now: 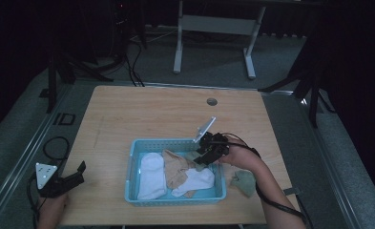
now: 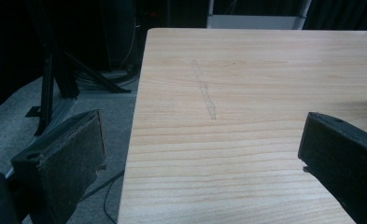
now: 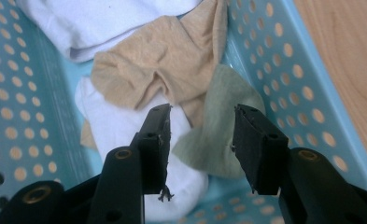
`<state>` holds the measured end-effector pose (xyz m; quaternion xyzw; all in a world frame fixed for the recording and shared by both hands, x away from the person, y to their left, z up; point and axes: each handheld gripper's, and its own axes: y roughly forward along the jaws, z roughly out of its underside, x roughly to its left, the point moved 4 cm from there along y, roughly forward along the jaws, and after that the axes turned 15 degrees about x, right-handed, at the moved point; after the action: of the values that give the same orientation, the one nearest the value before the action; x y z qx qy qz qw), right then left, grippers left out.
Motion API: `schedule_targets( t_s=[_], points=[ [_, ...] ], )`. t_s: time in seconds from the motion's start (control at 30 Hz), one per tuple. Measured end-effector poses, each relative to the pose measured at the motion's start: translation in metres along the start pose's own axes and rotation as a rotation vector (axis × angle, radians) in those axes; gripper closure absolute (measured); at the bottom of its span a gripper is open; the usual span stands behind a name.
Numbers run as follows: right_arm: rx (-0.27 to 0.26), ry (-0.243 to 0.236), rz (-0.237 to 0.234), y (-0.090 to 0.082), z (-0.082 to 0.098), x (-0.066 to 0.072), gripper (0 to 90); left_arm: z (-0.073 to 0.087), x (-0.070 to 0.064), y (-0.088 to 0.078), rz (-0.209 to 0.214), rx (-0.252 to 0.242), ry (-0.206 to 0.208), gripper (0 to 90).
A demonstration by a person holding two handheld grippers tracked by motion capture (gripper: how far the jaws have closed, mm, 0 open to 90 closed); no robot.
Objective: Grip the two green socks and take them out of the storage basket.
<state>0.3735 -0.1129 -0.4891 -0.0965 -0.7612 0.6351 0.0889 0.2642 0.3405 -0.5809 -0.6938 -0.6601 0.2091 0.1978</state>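
Note:
A light blue perforated basket [image 1: 175, 200] stands on the wooden table [image 1: 151, 109], toward its front. Inside lie a white sock [image 1: 151, 174], a tan sock [image 1: 175, 167] and another white sock [image 1: 194, 181]. My right gripper [image 1: 206, 152] hangs over the basket's right end, pointing down into it. In the right gripper view its jaws [image 3: 202, 109] stand open, and a grey-green sock [image 3: 218, 126] lies below them against the basket wall [image 3: 302, 70], partly over the tan sock [image 3: 158, 60]. My left gripper [image 1: 82, 172] rests open at the table's front left edge, with bare wood between its pads [image 2: 204, 119].
A second grey-green sock [image 1: 244, 181] lies on the table just right of the basket, beside my right forearm. A round cable hole [image 1: 212, 101] sits near the table's far edge. Dark stands and cables line the floor to the left.

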Motion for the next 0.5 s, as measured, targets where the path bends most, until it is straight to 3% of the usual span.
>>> schedule_targets(
  t_s=[0.5],
  points=[
    [0.111,0.016,0.029,0.039,-0.011,-0.005,60.3,0.000,0.000,0.000,0.001,0.000,0.002,0.3]
  ],
)
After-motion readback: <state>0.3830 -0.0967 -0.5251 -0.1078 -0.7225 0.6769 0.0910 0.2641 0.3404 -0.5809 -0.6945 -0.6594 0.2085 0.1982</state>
